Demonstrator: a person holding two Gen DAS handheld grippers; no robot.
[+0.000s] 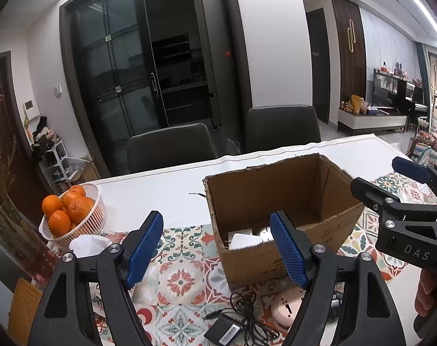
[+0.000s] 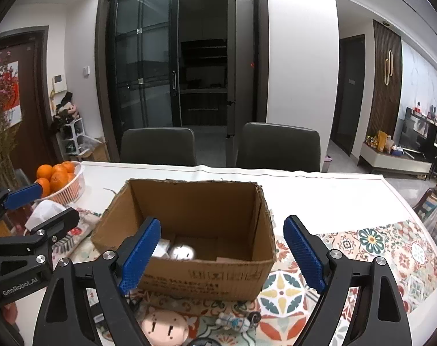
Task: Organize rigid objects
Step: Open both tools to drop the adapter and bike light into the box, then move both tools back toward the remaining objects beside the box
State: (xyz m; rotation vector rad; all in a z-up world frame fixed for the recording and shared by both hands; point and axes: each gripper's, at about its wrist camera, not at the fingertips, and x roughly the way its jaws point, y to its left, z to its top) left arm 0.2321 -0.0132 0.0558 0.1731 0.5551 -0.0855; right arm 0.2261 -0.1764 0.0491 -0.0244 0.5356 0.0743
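An open cardboard box (image 1: pixel 287 201) (image 2: pixel 195 225) stands on the patterned table mat and holds white objects (image 1: pixel 244 239) (image 2: pixel 175 250). My left gripper (image 1: pixel 218 248) is open and empty, in front of the box's left corner. My right gripper (image 2: pixel 222 253) is open and empty, in front of the box's near wall; it also shows at the right of the left wrist view (image 1: pixel 391 181). Before the box lie a black power adapter with cable (image 1: pixel 233 325), a pink round object (image 1: pixel 285 308) (image 2: pixel 163 327) and a small astronaut figure (image 2: pixel 235 321).
A white basket of oranges (image 1: pixel 71 213) (image 2: pixel 59 181) sits at the left, with a white crumpled tissue (image 1: pixel 88 243) beside it. A vase of dried flowers (image 1: pixel 5 207) stands at the far left. Two dark chairs (image 2: pixel 218 144) stand behind the table.
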